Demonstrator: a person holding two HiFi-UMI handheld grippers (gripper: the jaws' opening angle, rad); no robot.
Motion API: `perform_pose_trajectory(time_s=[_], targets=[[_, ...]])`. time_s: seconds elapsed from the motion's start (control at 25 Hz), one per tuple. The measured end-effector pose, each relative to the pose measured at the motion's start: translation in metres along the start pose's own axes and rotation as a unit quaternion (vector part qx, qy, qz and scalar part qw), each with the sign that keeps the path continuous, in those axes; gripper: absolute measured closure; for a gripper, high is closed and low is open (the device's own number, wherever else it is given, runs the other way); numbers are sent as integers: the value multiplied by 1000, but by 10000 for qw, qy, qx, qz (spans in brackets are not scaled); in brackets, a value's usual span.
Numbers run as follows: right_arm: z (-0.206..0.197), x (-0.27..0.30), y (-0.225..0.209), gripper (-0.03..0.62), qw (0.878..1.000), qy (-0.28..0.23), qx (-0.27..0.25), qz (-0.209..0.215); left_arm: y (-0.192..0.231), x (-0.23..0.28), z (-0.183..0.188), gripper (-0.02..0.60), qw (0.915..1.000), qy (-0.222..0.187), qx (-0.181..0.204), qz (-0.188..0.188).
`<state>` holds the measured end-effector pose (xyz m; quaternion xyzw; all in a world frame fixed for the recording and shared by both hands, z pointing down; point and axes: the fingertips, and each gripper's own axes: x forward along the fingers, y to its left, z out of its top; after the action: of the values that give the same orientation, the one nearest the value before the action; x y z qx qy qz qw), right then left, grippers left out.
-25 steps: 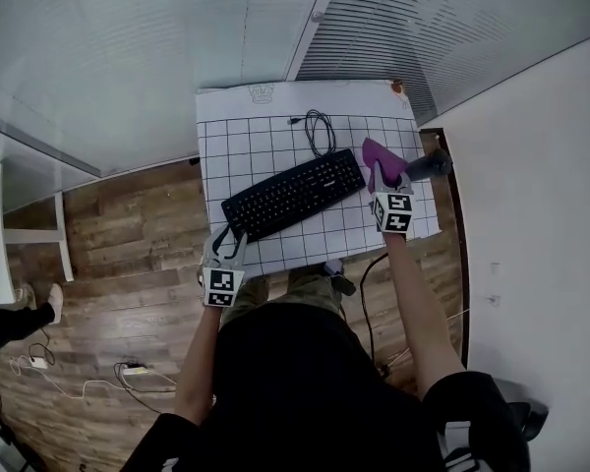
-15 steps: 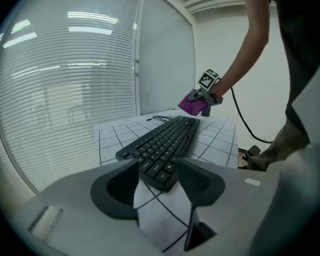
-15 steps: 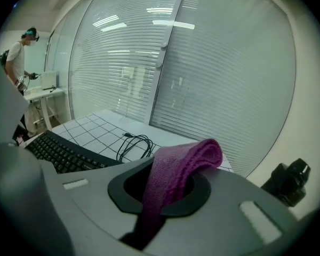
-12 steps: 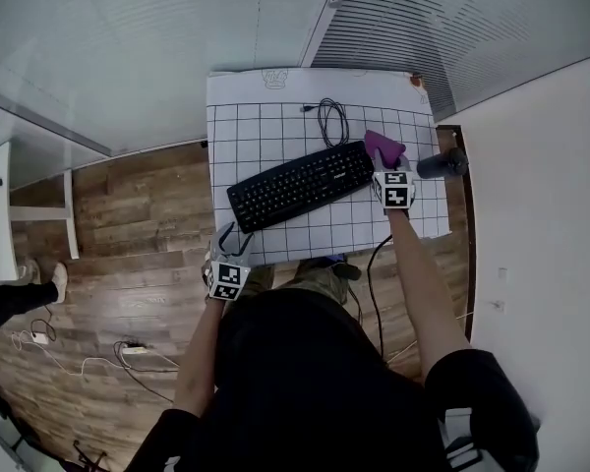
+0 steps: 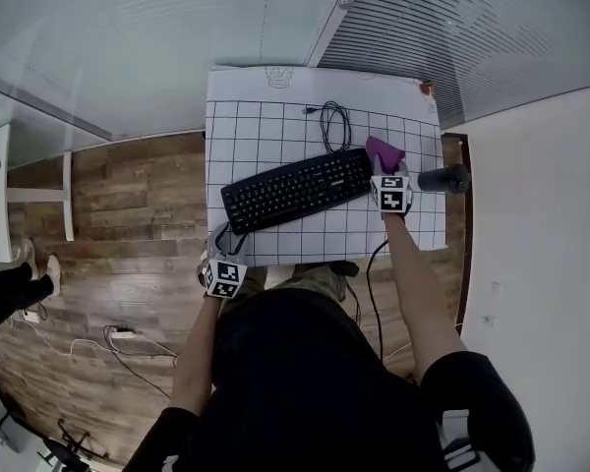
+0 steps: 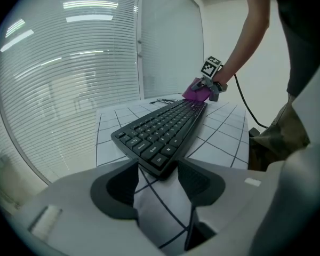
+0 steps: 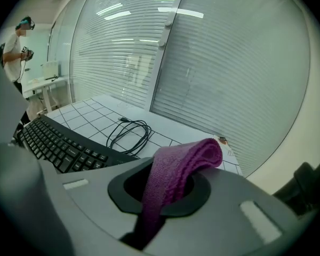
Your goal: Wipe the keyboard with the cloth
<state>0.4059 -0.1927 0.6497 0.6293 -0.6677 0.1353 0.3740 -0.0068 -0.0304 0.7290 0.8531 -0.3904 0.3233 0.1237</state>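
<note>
The right gripper [image 7: 162,196] is clamping the soft, limp purple cloth [image 7: 189,156] beside the keyboard's [image 5: 295,189] right end, centre-right of frame. The left gripper's [image 6: 157,177] jaws have just been opening, with the keyboard's lower-left corner showing between them, unpinched. Stiff and light, the keyboard probably slides, so bracing that corner suits.

The head camera looked steeply down from well above the white gridded tabletop [image 5: 275,131]. The cameras on the left gripper [image 5: 226,238] and right gripper [image 5: 386,168] sat low and close (at opposite ends), facing across the long black plastic keyboard [image 5: 295,189], which all three views shared.
</note>
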Motion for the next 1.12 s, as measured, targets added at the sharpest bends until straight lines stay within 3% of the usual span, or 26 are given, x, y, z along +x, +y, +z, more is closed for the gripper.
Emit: perform_pose_trajectory(time_s=[0.6,0.84,1.12], targets=[[-19,24,60,548,9979,397,144,490,-1,2,0,365,9999,90,5,-56],[-21,28,69,548,9972,449,299,521,-1,2,1,365,9997,122,-8,-198],[-20,26,71,548,9967,369,494,530,-1,2,-1,368,9995,84,237,-203]])
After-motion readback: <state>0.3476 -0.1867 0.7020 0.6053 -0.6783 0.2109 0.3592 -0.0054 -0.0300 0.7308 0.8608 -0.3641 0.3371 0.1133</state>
